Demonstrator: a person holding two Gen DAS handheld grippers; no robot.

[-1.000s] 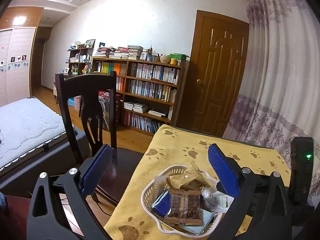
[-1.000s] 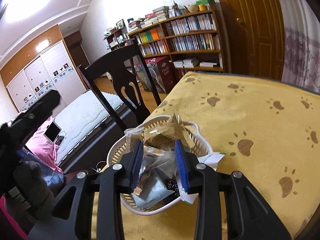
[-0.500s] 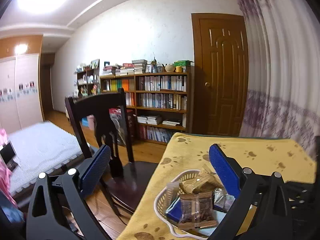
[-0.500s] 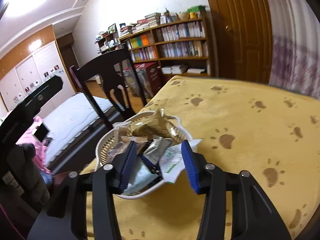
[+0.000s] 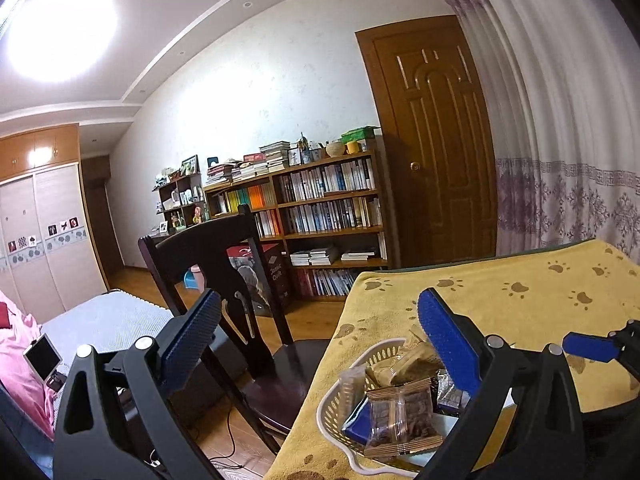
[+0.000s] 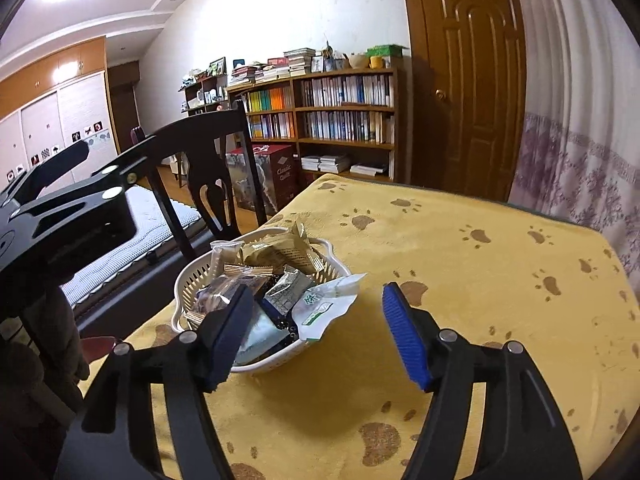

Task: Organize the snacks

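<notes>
A white plastic basket (image 6: 188, 276) (image 5: 332, 408) heaped with wrapped snacks sits near the left edge of the yellow paw-print cloth (image 6: 460, 264). A white and green packet (image 6: 324, 304) hangs over its right rim. A clear packet of brown cake (image 5: 402, 420) lies on top at the front. My right gripper (image 6: 316, 336) is open above the cloth, its left finger over the basket's near rim, nothing held. My left gripper (image 5: 320, 344) is open and raised left of the basket, empty. The right gripper's blue pad (image 5: 588, 348) shows in the left wrist view.
A dark wooden chair (image 6: 200, 152) (image 5: 216, 264) stands at the table's left side. Beyond it are a bed (image 5: 108, 320), a bookshelf (image 6: 332, 116) and a brown door (image 6: 468, 72). A curtain (image 6: 580, 128) hangs behind the table's far right edge.
My right gripper has opened wide and pulled back from the snacks in the basket. My left gripper has lifted and tilted upward, staying open.
</notes>
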